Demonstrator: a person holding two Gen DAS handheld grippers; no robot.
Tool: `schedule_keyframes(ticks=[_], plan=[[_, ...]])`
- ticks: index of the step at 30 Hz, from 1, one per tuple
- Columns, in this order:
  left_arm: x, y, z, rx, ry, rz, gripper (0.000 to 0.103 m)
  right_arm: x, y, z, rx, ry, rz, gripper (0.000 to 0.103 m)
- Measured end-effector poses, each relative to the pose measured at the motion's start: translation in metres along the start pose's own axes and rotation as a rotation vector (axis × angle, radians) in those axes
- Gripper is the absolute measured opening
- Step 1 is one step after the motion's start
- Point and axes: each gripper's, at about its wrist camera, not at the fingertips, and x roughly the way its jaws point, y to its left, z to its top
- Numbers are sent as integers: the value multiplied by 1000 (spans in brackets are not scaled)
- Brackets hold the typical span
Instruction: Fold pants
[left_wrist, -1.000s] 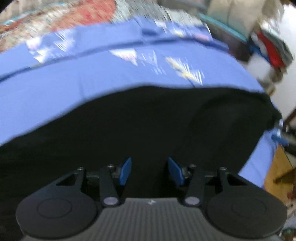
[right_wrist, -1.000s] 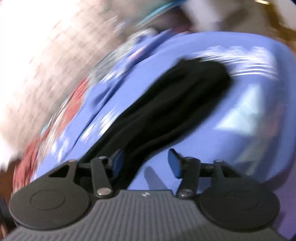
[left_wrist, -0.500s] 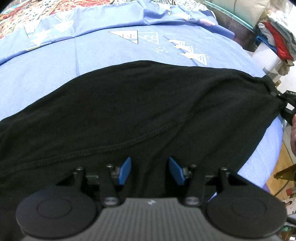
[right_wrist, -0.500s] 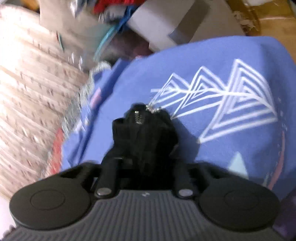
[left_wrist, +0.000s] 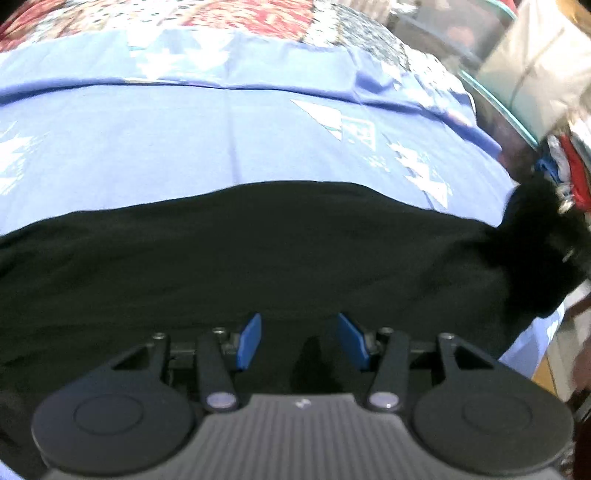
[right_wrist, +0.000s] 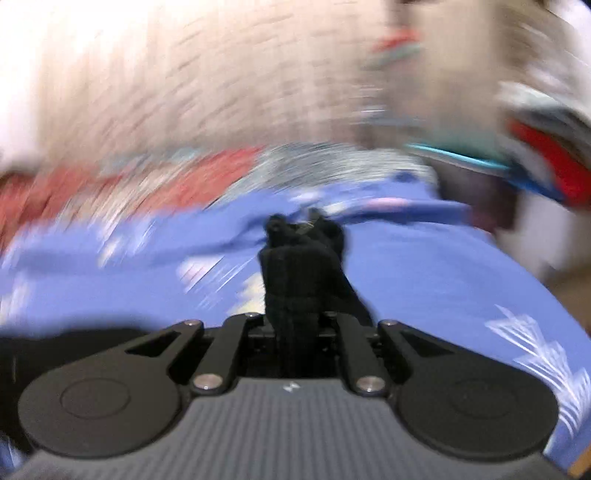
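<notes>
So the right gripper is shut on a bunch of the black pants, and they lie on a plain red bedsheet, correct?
Not quite. The right gripper does clamp the black pants, but the left wrist view shows them on a blue bedsheet with white triangle prints.

Bed's far half, blue sheet (left_wrist: 155, 147), lies bare w/ free room for a hand. Black pants (left_wrist: 258, 251) fill the near edge; clothes pile (left_wrist: 569, 173) crowds the right corner.

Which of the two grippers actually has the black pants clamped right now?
The right gripper: its jaws are shut on a bunched end of the black pants. The left gripper stands open above the cloth, blue pads apart.
</notes>
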Motion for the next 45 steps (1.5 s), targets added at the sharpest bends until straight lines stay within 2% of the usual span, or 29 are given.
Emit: schedule_keyframes(ticks=[2, 4, 5, 7, 8, 9, 11, 12, 14, 17, 19, 21, 24, 29, 31, 34, 35, 36, 37, 38, 40, 42, 44, 45], plan=[[-7, 11, -3, -20, -7, 8, 47, 14, 32, -19, -104, 85, 81, 15], [-16, 23, -9, -41, -14, 19, 48, 30, 59, -44, -194, 197, 135, 24], [-21, 31, -12, -54, -20, 27, 48, 37, 70, -57, -248, 249, 142, 35], [-35, 47, -18, -86, -40, 38, 49, 34, 87, -67, -356, 227, 98, 45], [-44, 57, -22, -107, -52, 42, 50, 30, 91, -64, -380, 228, 101, 55], [-51, 65, -26, -131, -68, 48, 51, 27, 90, -58, -373, 238, 131, 66], [-69, 84, -34, -177, -103, 57, 51, 10, 86, -45, -328, 214, 222, 77], [-78, 94, -39, -204, -124, 62, 52, 4, 87, -41, -321, 189, 249, 78], [-98, 114, -49, -258, -170, 83, 54, -5, 85, -33, -289, 160, 297, 76], [-125, 146, -64, -340, -223, 145, 58, 3, 72, -25, -114, 160, 331, 76], [-134, 163, -71, -394, -239, 171, 61, 26, 69, -34, -8, 273, 294, 74], [-139, 181, -78, -453, -245, 175, 68, 55, 71, -47, -5, 424, 186, 73], [-142, 201, -87, -528, -270, 144, 81, 47, 82, -33, -50, 370, 170, 71], [-126, 227, -93, -608, -262, 65, 91, 27, 96, -2, 1, 206, 201, 70], [-119, 236, -96, -639, -256, 42, 95, 32, 113, 11, 17, 206, 279, 65], [-104, 249, -96, -692, -250, -1, 100, 56, 154, 14, 62, 302, 452, 36], [-102, 251, -96, -705, -255, -15, 101, 71, 170, 12, 73, 353, 507, 21], [-100, 254, -96, -714, -263, -28, 101, 82, 189, 8, 76, 402, 563, 16], [-97, 257, -95, -719, -270, -38, 101, 91, 209, 3, 68, 443, 614, 15], [-96, 258, -93, -718, -275, -42, 101, 99, 230, -1, 42, 475, 663, 15], [-92, 257, -88, -699, -280, -30, 93, 108, 269, -9, -21, 522, 725, 15], [-87, 256, -81, -679, -277, 25, 63, 131, 300, -15, -30, 605, 748, 15], [-83, 257, -78, -670, -279, 40, 51, 161, 324, -29, 6, 731, 730, 12], [-86, 256, -78, -670, -283, 43, 46, 178, 331, -38, 51, 785, 729, 6]])
